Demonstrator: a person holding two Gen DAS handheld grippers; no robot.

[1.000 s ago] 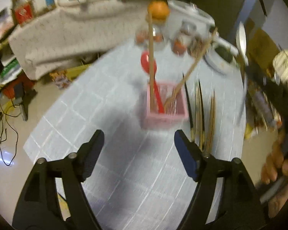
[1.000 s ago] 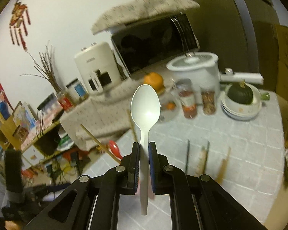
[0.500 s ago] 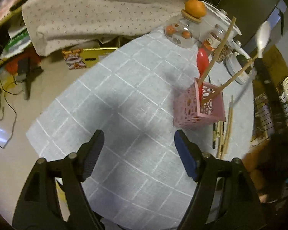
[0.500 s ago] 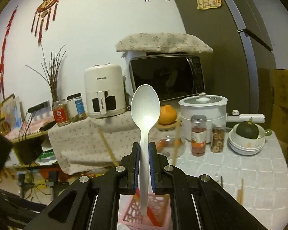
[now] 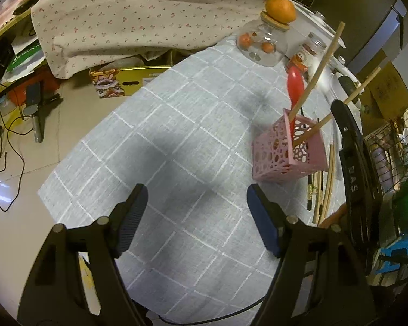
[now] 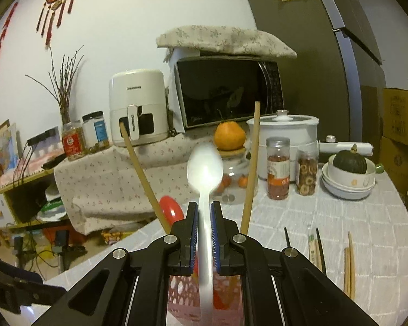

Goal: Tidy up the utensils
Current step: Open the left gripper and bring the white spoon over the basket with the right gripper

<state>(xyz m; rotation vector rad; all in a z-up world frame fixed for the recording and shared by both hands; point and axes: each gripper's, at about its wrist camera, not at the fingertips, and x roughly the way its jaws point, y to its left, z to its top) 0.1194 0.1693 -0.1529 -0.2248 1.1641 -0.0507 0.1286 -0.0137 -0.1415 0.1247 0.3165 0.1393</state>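
Spoon held upright above the pink basket

From left to right, our left gripper [image 5: 195, 217] hangs with jaws wide and empty above the desk [image 5: 163, 149], whose grey woven cloth bears a pale grid. To its right stands the pink plastic basket [image 5: 283, 152], square and pierced with round holes, holding a glossy red spoon [image 5: 295, 87] and two slim wooden sticks [image 5: 318, 68]. Loose chopsticks [image 5: 326, 187] lie flat just beside it. Our right gripper [image 6: 204, 233] has its jaws pinched narrow on the smooth white plastic spoon [image 6: 204, 171], bowl up, handle down over the basket.
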